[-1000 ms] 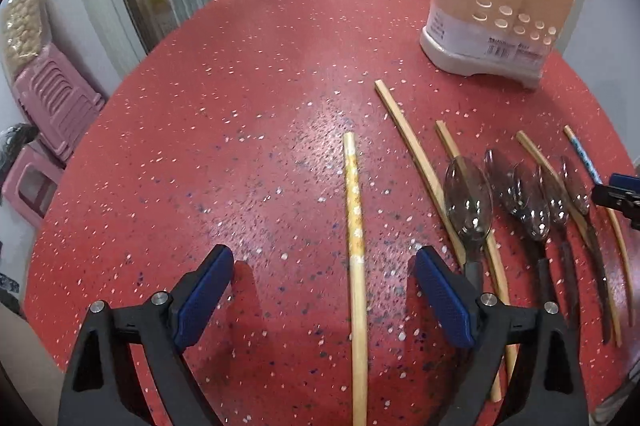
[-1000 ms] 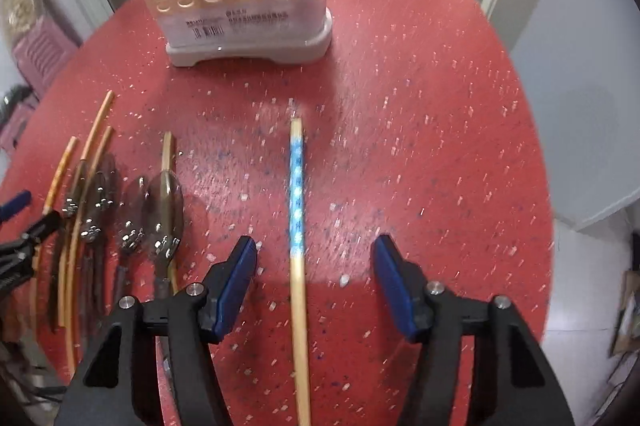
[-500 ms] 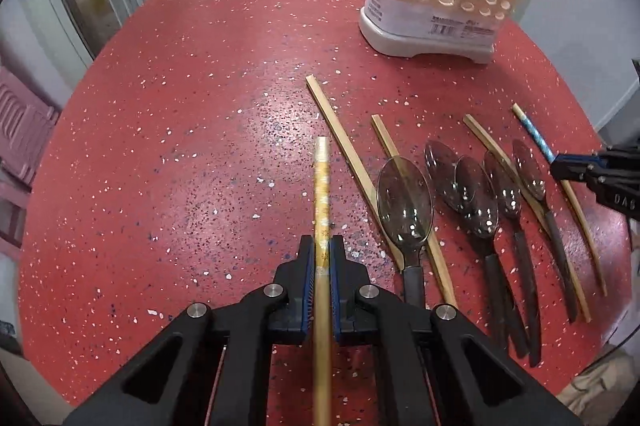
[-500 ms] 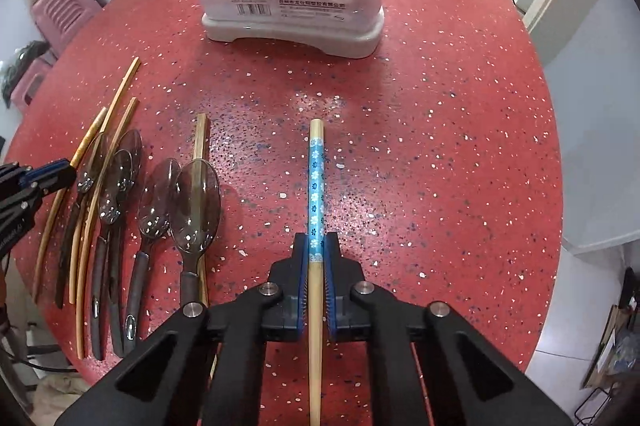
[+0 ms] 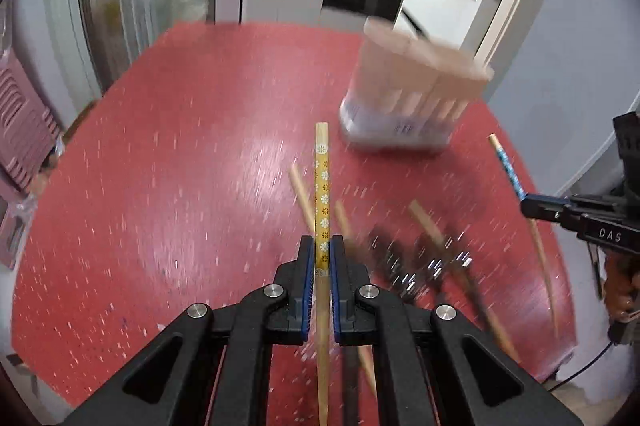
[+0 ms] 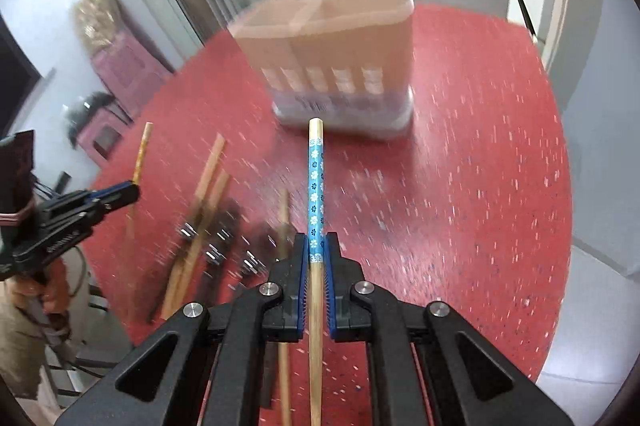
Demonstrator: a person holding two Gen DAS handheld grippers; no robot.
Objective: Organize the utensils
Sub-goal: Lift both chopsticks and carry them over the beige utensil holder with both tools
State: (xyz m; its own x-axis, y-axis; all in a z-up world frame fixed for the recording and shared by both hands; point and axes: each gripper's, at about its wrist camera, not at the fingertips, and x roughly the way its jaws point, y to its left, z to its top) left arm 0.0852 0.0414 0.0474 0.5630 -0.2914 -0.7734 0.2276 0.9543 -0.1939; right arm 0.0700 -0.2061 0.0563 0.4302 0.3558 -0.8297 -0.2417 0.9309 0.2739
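Two chopsticks are off the table, one in each gripper, and nothing can be seen standing in the utensil holder [image 6: 332, 66] so far, so by my reckoning the sorting has barely begun. The left gripper [image 5: 322, 258] is pressed together on the yellow flowered chopstick [image 5: 322, 186], pinching it partway along its patterned end so the tip points ahead toward the holder. The right gripper [image 6: 316, 246] is likewise pinched on the blue flowered chopstick [image 6: 315, 182], whose tip lines up with the holder's base in the right wrist view. Both views are smeared with motion blur, so the holder's compartments are hard to read; its top looks divided into sections, though I cannot tell whether anything is inside. On the red speckled table [image 5: 180, 186] lie several plain wooden chopsticks [image 6: 208, 178] and a row of dark spoons [image 5: 400, 258], close together beside and between the two grippers. Left to do, as I judge it: dropping these two chopsticks into the holder, then collecting the wooden chopsticks and all the spoons.
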